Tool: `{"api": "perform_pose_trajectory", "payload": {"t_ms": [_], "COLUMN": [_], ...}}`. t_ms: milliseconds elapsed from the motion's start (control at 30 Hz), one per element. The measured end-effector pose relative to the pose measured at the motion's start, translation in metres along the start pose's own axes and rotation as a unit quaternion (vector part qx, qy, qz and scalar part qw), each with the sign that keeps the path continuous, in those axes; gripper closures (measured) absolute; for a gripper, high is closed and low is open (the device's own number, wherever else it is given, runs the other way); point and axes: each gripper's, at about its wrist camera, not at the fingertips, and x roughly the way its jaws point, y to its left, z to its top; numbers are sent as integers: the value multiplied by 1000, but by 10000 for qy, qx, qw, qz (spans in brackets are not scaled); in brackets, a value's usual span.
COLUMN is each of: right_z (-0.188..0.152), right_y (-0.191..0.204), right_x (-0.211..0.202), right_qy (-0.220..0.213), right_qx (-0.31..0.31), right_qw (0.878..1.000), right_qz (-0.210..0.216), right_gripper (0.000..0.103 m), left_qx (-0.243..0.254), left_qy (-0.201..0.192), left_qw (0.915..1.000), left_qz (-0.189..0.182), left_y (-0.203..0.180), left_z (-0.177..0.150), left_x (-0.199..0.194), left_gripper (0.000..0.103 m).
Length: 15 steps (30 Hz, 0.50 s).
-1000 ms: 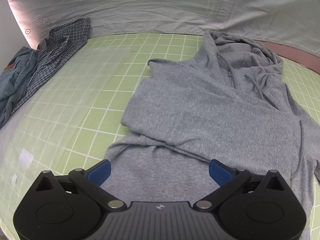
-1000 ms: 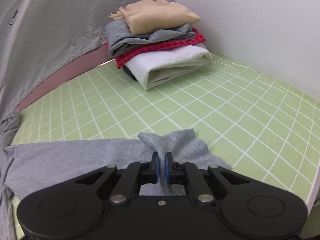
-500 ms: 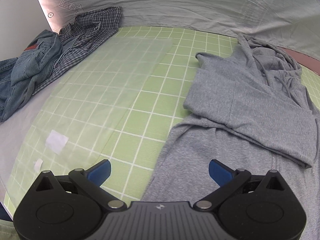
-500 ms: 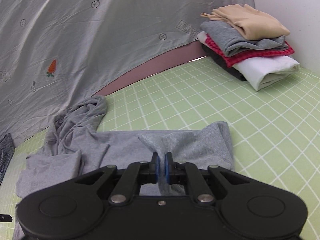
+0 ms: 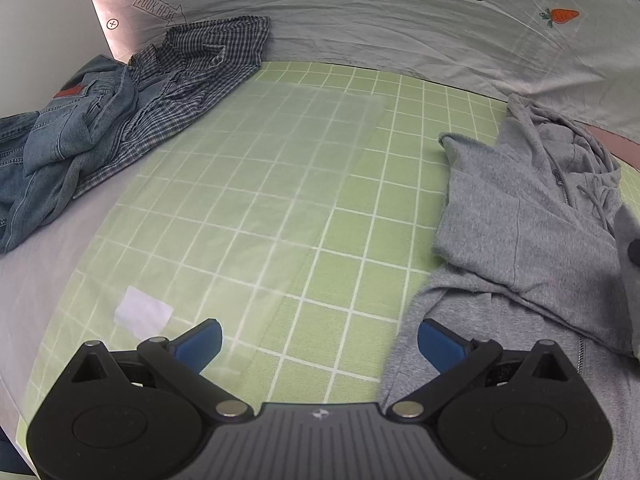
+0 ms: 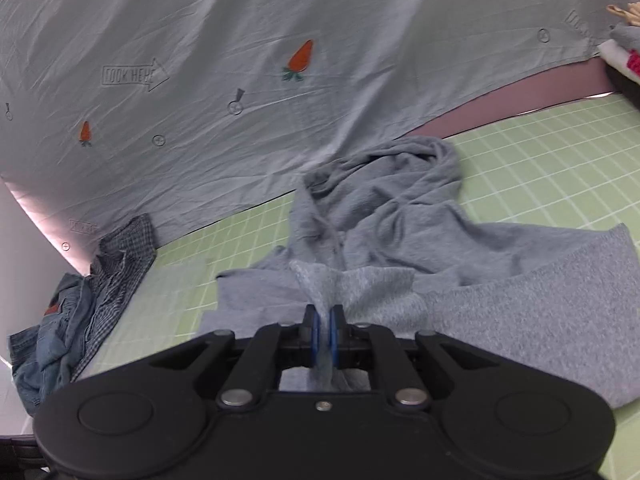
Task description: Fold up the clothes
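Observation:
A grey zip hoodie (image 5: 528, 216) lies partly folded on the green grid mat (image 5: 280, 200), at the right of the left wrist view. My left gripper (image 5: 320, 346) stands open over bare mat just left of the hoodie's lower edge, holding nothing. In the right wrist view my right gripper (image 6: 322, 330) is shut on a pinch of the grey hoodie (image 6: 400, 240), lifting that fabric over the garment's body; the hood is bunched at the far side.
A checked shirt (image 5: 188, 72) and denim jeans (image 5: 60, 140) lie heaped at the mat's far left. A grey carrot-print sheet (image 6: 280, 40) hangs along the back. A stack of folded clothes (image 6: 624, 48) shows at the far right edge. A translucent sheet (image 5: 260, 168) covers part of the mat.
My right gripper has swung left, carrying the gripped hoodie fabric across the garment; the folded stack slid to the frame's right edge. My left gripper moved left off the hoodie, still open.

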Motion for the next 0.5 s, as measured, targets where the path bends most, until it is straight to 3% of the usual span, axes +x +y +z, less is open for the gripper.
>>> {"api": "perform_pose_trajectory", "payload": {"t_ms": [133,233,267,500], "right_z": [-5,-9,-10,-18], "right_y": [37,37,30,-22], "right_x": [20,23,21,5], "right_qy": [213,283,282,272], "right_qx": [-138,-127,-94,143], "right_qw": [9992,9994,9995,9957], "right_qz": [300,180,48,-874], "right_gripper": [75,37,29,15], "left_qx": [-17,28,52,421], "left_qy": [33,18,18,-20], "left_qw": [10000,9999,9998,9982], "left_qz": [-64,-159,-193,-429], "left_y": [-1,-12,-18,-72], "left_z": [2,6,7,15], "left_x": [5,7,7,10], "left_gripper": [0,0,0,0]}}
